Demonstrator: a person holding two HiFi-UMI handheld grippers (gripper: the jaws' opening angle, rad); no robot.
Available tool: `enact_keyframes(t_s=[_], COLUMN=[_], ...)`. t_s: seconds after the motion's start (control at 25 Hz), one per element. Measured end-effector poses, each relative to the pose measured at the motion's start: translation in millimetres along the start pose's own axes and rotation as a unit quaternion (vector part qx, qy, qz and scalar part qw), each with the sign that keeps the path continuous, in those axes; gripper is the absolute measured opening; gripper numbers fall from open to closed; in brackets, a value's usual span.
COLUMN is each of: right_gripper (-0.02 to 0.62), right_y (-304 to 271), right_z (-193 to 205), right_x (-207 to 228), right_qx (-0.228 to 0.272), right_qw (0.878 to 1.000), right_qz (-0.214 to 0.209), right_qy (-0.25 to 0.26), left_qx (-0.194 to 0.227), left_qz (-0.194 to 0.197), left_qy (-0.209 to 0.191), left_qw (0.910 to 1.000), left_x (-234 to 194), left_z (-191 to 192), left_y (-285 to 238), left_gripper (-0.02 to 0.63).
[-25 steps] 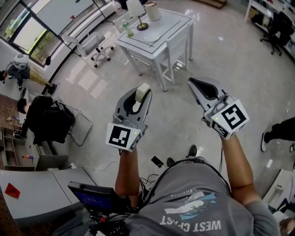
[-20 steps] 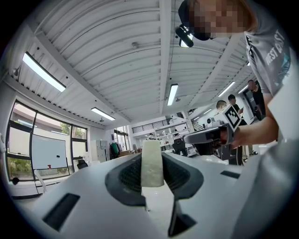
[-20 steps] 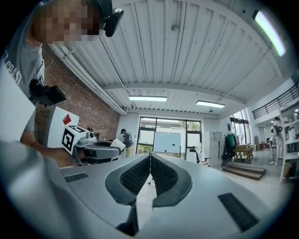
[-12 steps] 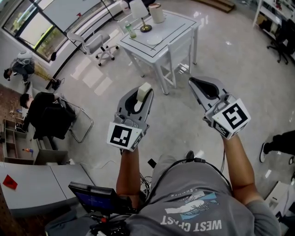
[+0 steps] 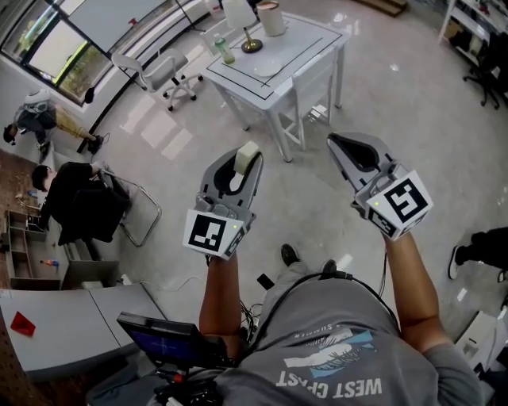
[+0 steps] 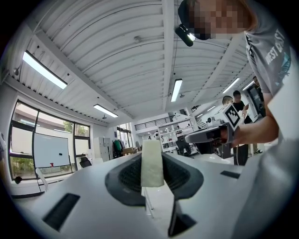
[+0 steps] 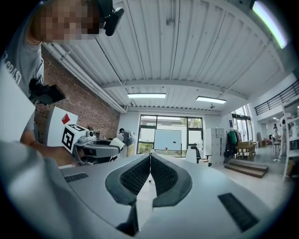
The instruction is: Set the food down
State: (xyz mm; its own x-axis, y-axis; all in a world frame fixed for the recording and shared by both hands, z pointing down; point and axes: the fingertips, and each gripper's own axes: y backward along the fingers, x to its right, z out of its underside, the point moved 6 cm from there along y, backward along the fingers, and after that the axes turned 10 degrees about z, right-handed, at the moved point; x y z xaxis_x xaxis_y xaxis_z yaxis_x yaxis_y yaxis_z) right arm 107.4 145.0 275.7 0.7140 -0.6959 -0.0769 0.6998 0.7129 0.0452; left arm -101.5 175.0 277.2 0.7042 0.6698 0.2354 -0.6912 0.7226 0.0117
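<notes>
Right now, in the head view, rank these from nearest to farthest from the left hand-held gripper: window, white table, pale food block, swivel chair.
1. The pale food block, clamped in the jaws of the left hand-held gripper.
2. The white table, ahead and slightly right.
3. The swivel chair, left of the table.
4. The window, far upper left.

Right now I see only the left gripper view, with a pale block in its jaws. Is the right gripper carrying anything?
Observer: No, the right gripper is shut and empty.
Operator: Any surface for the food?
Observer: The head view shows a white table some way ahead.
Operator: Is it bare?
Observer: No, a lamp and a bottle stand on it.
</notes>
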Motion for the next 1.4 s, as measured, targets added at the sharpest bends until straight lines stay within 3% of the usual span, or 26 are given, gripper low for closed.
enact_keyframes(t_s=[0.68, 0.96, 1.4], right_gripper=[0.008, 0.008, 0.008], right_y=[-115, -144, -180], right_z=[10, 17, 24], right_x=[17, 29, 98], right_qx=[-0.013, -0.027, -0.023], right_qw=[0.999, 0.998, 0.999], right_qz=[0.047, 0.05, 0.025], right_qy=[0.009, 0.012, 0.004], left_qx=[0.011, 0.011, -0.004], left_qz=[0.049, 0.051, 0.026], left_qy=[-0.002, 0.011, 0.01], left_qw=[0.9987, 0.9986, 0.9996], left_x=[-126, -156, -183], left_z=[35, 51, 57], left_y=[-33, -49, -114], left_gripper=[0.1, 0.1, 0.1])
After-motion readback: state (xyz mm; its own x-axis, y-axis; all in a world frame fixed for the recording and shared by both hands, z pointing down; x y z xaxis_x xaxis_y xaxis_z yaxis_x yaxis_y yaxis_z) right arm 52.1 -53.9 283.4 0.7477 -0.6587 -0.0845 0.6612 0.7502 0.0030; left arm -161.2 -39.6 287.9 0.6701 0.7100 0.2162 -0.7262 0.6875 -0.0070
